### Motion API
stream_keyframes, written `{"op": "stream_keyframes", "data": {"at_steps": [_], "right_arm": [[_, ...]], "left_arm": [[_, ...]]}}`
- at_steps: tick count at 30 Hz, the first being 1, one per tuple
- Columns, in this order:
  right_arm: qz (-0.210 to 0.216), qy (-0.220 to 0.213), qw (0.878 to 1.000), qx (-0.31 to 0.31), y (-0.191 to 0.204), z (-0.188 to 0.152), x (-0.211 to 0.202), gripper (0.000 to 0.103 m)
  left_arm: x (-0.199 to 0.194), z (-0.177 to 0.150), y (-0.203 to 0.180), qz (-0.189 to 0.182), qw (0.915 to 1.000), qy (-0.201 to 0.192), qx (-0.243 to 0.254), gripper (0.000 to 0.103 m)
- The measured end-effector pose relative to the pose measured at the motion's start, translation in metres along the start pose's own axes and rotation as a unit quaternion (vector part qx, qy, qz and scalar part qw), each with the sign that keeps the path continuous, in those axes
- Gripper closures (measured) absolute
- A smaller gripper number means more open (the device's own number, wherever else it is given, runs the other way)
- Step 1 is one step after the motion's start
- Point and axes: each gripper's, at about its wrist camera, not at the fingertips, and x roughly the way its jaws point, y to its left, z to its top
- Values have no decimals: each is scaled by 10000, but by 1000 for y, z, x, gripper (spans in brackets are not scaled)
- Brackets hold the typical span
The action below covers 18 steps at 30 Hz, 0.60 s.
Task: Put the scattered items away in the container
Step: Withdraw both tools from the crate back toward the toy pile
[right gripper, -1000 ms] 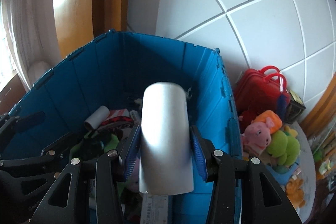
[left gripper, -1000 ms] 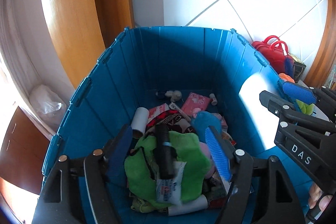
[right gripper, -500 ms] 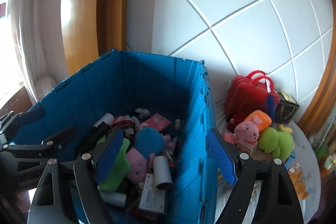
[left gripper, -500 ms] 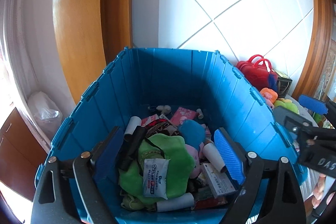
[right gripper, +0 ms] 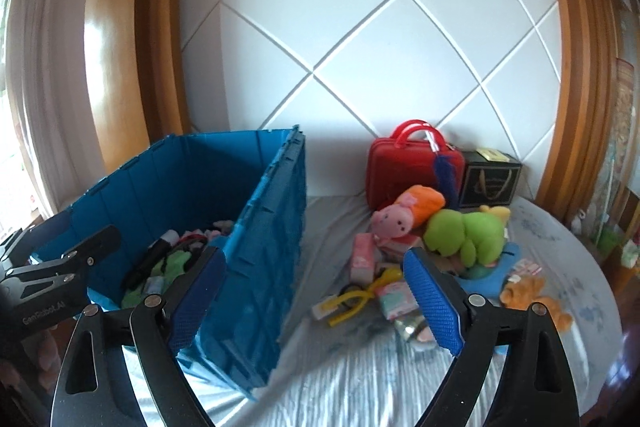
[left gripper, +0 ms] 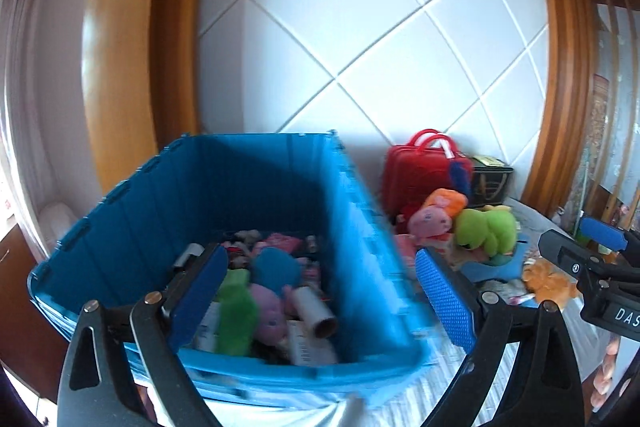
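Both hand-held grippers are between loads. The left hand-held gripper (left gripper: pixel 324 291) has just been opening and now stands spread wide with nothing between its blue pads; it frames the right wall of the blue crate (left gripper: pixel 352 227). The right hand-held gripper (right gripper: pixel 316 303) has likewise just been opening and is released and empty, its near view taking in the crate's right wall and the bed sheet (right gripper: pixel 360 367) beside it.

The crate stands at the left on the bed and already holds a jumble: a green cloth (left gripper: pixel 236 307), a pink plush (left gripper: pixel 272 315), a blue round plush (left gripper: pixel 276 267), a cardboard roll (left gripper: pixel 314 311) and some packets.

The items not yet tidied lie in a heap to the right of the crate, well apart from it: a pink pig plush with an orange top (right gripper: pixel 404 213), a green plush (right gripper: pixel 464 231), a yellow plastic tool (right gripper: pixel 360 297) on the sheet, small pink packets (right gripper: pixel 364 259), and an orange-brown plush (right gripper: pixel 532 293) at the far right. A red case (right gripper: pixel 412 163) and a dark box (right gripper: pixel 488 181) stand against the quilted white headboard (right gripper: pixel 360 27) behind them.

The step in hand looks like the return trip to fetch more. The next move calls for each gripper to go on to the heap, settle its spread pads around one item and close. The yellow tool and packets lie nearest the right gripper; the soft plush should squash easily, so a firm close seems wise.
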Motion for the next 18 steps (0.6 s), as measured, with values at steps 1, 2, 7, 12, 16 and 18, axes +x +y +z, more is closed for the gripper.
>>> {"op": "stream_keyframes", "data": {"at_steps": [1,2,7,12,16,18], "right_arm": [[-40,-13,10000,25,-15,-1,-4,12],[-105,-28,9999,59,-34,-4,-9,11],[-476,-4,9987,204,-139,-26,-32,9],[-826,391,9952,346,-242,-55,-33,9],[-1001,786,9896,676,-302,-77,-20,9],[-1072,882,9867,844,-326,-86,-13,9]], "left_arm": [[1,-3,-19,-80,10000,3,9,6],[2,-6,-36,-134,9999,16,7,6],[18,-28,-134,-327,9993,137,-68,6],[43,-51,-214,-424,9976,540,-107,6],[70,-66,-262,-453,9949,889,121,6],[82,-72,-281,-445,9935,1012,265,6]]}}
